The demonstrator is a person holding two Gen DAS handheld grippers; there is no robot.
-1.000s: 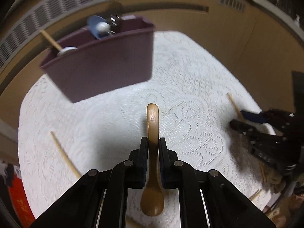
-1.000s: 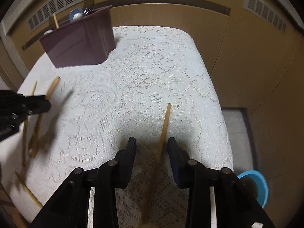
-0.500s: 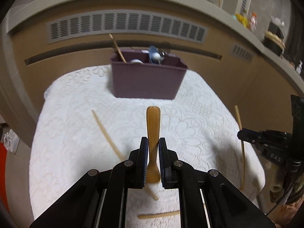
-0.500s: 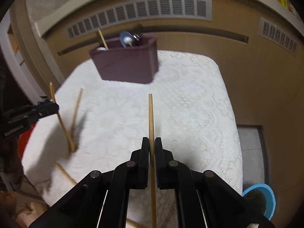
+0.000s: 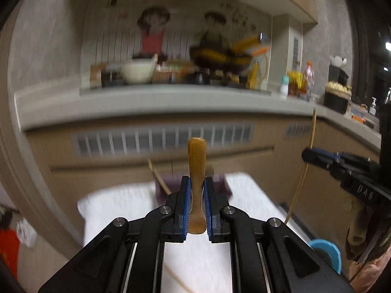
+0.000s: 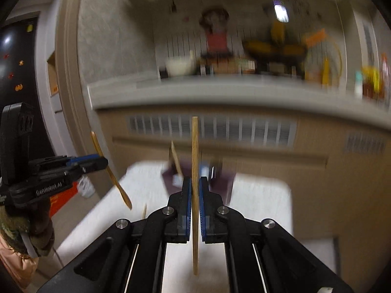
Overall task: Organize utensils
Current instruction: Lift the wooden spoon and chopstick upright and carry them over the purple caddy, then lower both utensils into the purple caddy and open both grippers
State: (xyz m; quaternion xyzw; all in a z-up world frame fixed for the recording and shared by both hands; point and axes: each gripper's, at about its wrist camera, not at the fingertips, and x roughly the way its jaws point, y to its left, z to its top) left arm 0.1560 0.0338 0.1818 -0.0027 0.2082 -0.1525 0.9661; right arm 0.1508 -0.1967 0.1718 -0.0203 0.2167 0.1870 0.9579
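Observation:
My left gripper [image 5: 197, 183] is shut on a wooden spoon [image 5: 196, 161], handle pointing up and forward, raised above the white lace-covered table [image 5: 246, 195]. My right gripper [image 6: 194, 183] is shut on a thin wooden chopstick [image 6: 194, 146], held upright. The purple utensil bin [image 6: 224, 178] sits at the table's far end, mostly hidden behind the fingers in both views; a stick leans out of it [image 5: 157, 173]. The right gripper shows in the left wrist view [image 5: 315, 157] with its chopstick [image 5: 304, 171]. The left gripper shows in the right wrist view [image 6: 97, 162] with the spoon [image 6: 114, 178].
A wooden counter front with a vent grille [image 5: 161, 139] rises behind the table, its top crowded with a white bowl [image 5: 139, 69] and bottles. A loose stick [image 6: 144, 211] lies on the cloth. A blue bowl [image 5: 326, 251] sits on the floor at right.
Both grippers have tilted up and lifted, so the views now face the counter instead of the tabletop. The right gripper closed on the chopstick a second ago and has raised it.

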